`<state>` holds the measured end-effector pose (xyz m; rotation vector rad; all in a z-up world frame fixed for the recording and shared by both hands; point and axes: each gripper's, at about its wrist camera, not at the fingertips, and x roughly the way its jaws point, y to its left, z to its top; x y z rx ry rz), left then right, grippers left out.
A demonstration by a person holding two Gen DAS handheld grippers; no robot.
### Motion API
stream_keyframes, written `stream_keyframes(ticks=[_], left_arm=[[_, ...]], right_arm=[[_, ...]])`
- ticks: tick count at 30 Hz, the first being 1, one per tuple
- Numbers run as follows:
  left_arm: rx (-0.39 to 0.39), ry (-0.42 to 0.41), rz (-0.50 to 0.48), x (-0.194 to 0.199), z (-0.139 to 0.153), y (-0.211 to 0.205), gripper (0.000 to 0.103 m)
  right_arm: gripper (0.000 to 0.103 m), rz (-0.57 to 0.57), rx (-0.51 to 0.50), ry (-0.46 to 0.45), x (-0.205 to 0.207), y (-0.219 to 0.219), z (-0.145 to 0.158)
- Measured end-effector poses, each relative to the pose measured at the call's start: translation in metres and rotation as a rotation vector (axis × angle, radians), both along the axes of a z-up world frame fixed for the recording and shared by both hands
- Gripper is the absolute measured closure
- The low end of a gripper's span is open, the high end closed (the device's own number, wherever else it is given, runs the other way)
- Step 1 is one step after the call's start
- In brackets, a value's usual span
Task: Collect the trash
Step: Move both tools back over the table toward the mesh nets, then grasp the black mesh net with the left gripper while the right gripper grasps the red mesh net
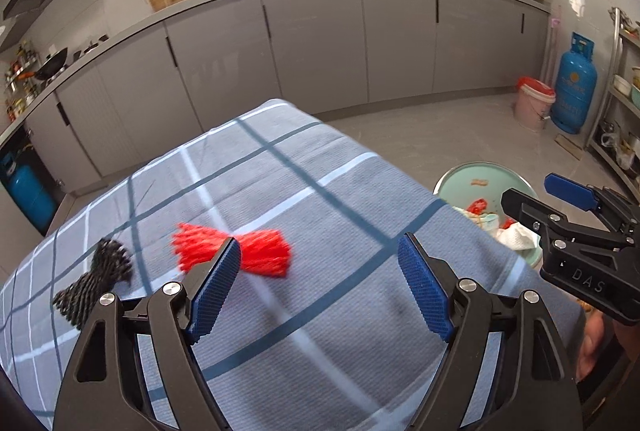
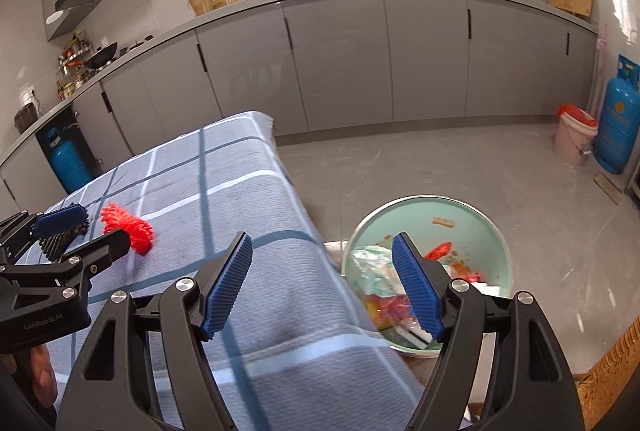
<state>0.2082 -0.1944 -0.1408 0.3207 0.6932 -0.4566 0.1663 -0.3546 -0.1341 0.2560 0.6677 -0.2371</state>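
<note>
Both hand-held grippers are tilted downward, side by side. The left hand-held gripper (image 1: 320, 283) has its jaws spread wide with nothing between the blue ribbed pads (image 1: 424, 291). Same deal with the right hand-held gripper (image 2: 322, 283): jaws apart, nothing gripped. You can catch a bit of the person's fingers (image 1: 592, 343) wrapped round the right one's handle.

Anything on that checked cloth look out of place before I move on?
Yes. Two scraps lie loose on the checked cloth: a red mesh piece and, left of it, a black mesh piece. Other rubbish is already in the green bin beside the table.
</note>
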Motion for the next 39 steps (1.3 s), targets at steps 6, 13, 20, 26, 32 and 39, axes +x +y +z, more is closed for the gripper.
stream_keyframes(ticks=[6, 13, 20, 26, 32, 39], left_arm=[[0.000, 0.000, 0.065, 0.007, -0.004, 0.043, 0.023], [0.007, -0.010, 0.186, 0.022, -0.004, 0.111, 0.023], [0.007, -0.024, 0.333, 0.046, -0.001, 0.177, 0.023], [0.012, -0.037, 0.418, 0.070, -0.002, 0.218, 0.021], [0.018, -0.011, 0.427, 0.088, -0.016, 0.227, 0.021], [0.010, 0.033, 0.405, 0.098, -0.033, 0.224, 0.021]], right_arm=[[0.030, 0.072, -0.027, 0.013, 0.019, 0.038, 0.002], [0.030, 0.178, -0.059, 0.023, 0.046, 0.083, 0.002], [0.029, 0.289, -0.093, 0.037, 0.079, 0.128, 0.001], [0.023, 0.362, -0.121, 0.057, 0.103, 0.156, -0.002], [0.022, 0.388, -0.142, 0.070, 0.119, 0.169, -0.004], [0.022, 0.378, -0.138, 0.103, 0.135, 0.167, -0.015]])
